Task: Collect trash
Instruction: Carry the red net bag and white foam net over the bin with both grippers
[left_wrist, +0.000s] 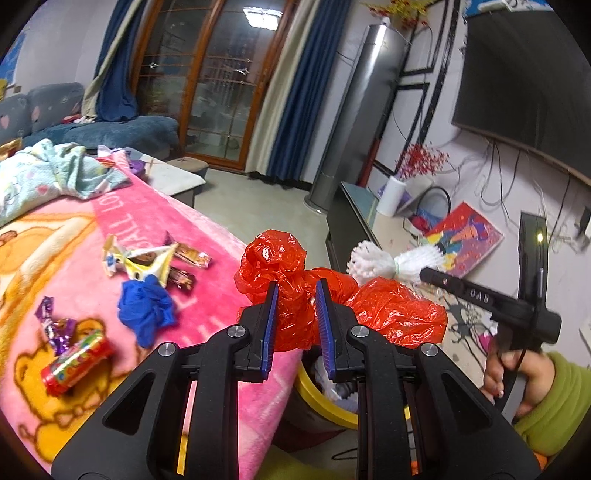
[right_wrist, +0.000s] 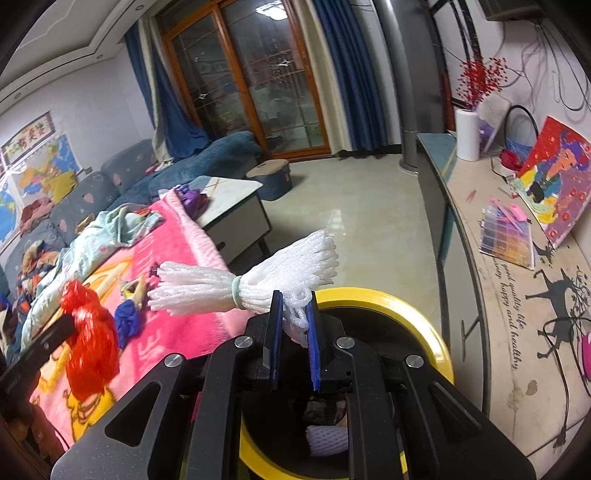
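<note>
My left gripper (left_wrist: 296, 295) is shut on a crumpled red plastic bag (left_wrist: 291, 266), held at the edge of the pink blanket above the yellow-rimmed trash bin (left_wrist: 314, 391). The bag also shows in the right wrist view (right_wrist: 90, 332). My right gripper (right_wrist: 294, 306) is shut on a white foam net bundle (right_wrist: 236, 284) tied with a green band, held over the bin (right_wrist: 424, 317). The bundle shows in the left wrist view (left_wrist: 391, 264). On the blanket lie a blue crumpled glove (left_wrist: 147, 306), candy wrappers (left_wrist: 147, 258), a purple wrapper (left_wrist: 55, 325) and a red candy tube (left_wrist: 75, 365).
The pink blanket (left_wrist: 184, 229) covers the table at left, with a light cloth (left_wrist: 48, 177) at its far end. A TV cabinet (right_wrist: 491, 266) with a painting, paper roll and cables runs along the right. The bin holds some white foam trash (right_wrist: 328, 435).
</note>
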